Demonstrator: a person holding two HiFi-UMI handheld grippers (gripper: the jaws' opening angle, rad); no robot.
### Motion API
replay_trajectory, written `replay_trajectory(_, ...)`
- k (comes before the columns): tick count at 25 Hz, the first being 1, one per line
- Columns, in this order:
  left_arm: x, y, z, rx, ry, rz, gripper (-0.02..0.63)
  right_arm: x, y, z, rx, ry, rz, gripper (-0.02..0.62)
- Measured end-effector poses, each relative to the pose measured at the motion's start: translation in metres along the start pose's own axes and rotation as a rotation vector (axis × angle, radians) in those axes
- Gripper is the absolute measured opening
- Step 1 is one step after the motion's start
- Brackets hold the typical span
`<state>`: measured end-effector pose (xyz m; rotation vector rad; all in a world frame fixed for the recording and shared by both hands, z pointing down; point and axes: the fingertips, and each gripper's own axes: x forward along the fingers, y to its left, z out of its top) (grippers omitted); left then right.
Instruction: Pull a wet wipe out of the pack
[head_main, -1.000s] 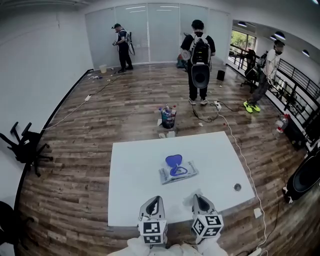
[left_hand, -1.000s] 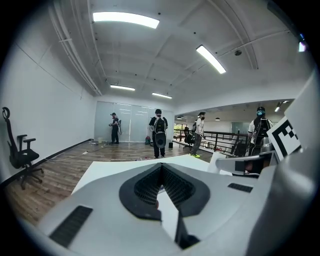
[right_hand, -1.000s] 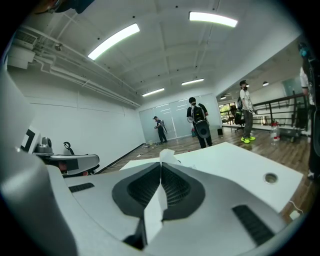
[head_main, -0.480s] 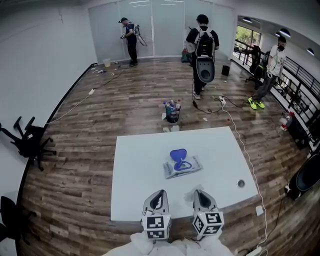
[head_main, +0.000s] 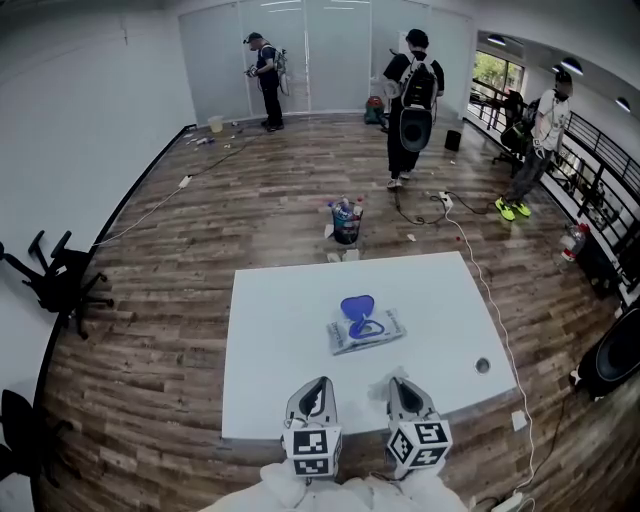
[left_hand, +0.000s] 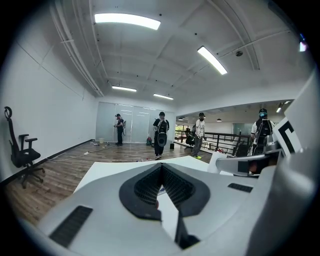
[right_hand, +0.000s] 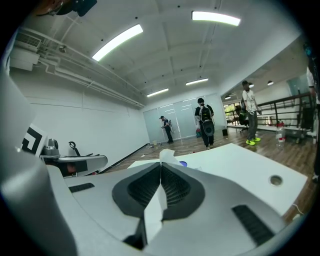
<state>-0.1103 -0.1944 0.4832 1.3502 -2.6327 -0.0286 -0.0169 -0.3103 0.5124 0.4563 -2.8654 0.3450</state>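
A person stands at a white tabletop (head_main: 270, 340) in an open-plan room with wood flooring, a pair of handheld tongs in each hand. The right tongs (head_main: 399, 383) are clamped on a white wet wipe (right_hand: 167, 156). The right gripper view shows the sheet pinched between the two dark pads, its top edge sticking up past the tips and the rest trailing down through the jaws. The left tongs (head_main: 317, 384) sit just beside them at the near edge of the tabletop. Their jaws are pressed together at the tips and nothing is caught between them, as the left gripper view shows.

The wipe pack (head_main: 366, 333) lies flat near the middle of the tabletop, well apart from both tongs. Its blue lid (head_main: 356, 308) is flipped open toward the far side. A round cable port (head_main: 483, 366) is set into the tabletop near its right edge.

Beyond the tabletop, a bucket of bottles (head_main: 344, 222) stands on the floor. Three people are at the far end of the room: one by the glass partition (head_main: 268, 68), one with a backpack (head_main: 414, 95), and one near the railing at right (head_main: 545, 125). A black office chair (head_main: 55, 285) lies tipped over by the left wall.
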Motion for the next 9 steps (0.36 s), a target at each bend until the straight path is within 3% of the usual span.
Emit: replay_trajectory(9, 0.0001, 0.0002, 0.0024, 0.005, -0.005, 0.006, 0.002, -0.0002, 0.0028, 0.0055, 0.003, -0.007, 0.013, 0.014)
